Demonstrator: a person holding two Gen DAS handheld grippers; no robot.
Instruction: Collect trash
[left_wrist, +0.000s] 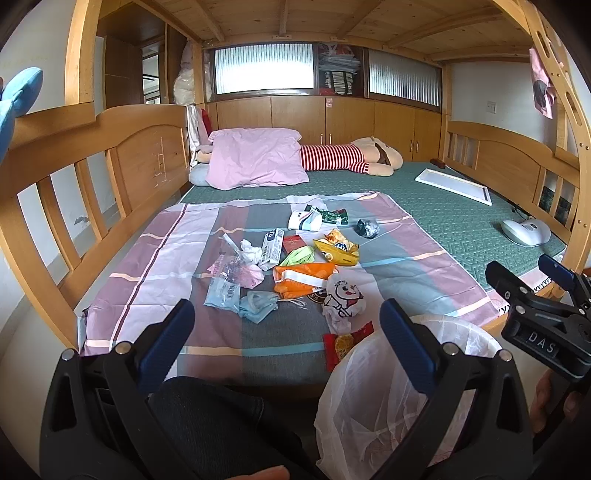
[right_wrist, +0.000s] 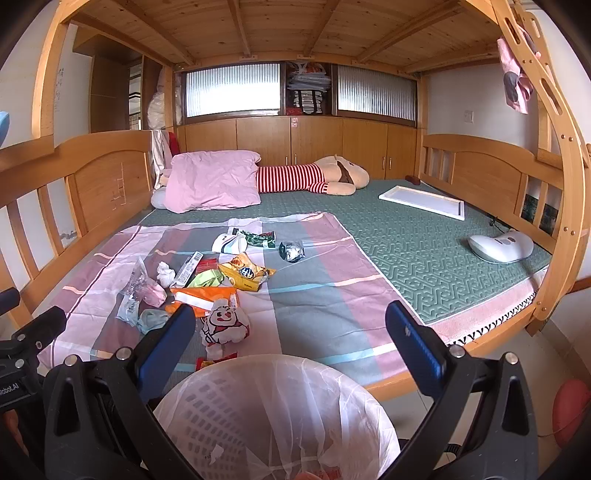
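Bin (right_wrist: 273, 417) directly below right gripper (right_wrist: 290, 332), at bed edge | sheet (right_wrist: 314, 295) ahead of both grippers, on mattress (right_wrist: 424, 243) | litter pile (right_wrist: 218, 280) on sheet, ahead-left of right gripper, straight ahead of left gripper (left_wrist: 286, 325) | pillow (right_wrist: 214, 181) and plush toy (right_wrist: 332, 177) far ahead | tray (right_wrist: 424, 201) far ahead-right

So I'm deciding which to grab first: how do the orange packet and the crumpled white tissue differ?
The orange packet is large, flat and brightly printed; the crumpled white tissue is small, balled up and plain. The packet lies mid-pile, the tissue further left. Both rest loose on the striped sheet.
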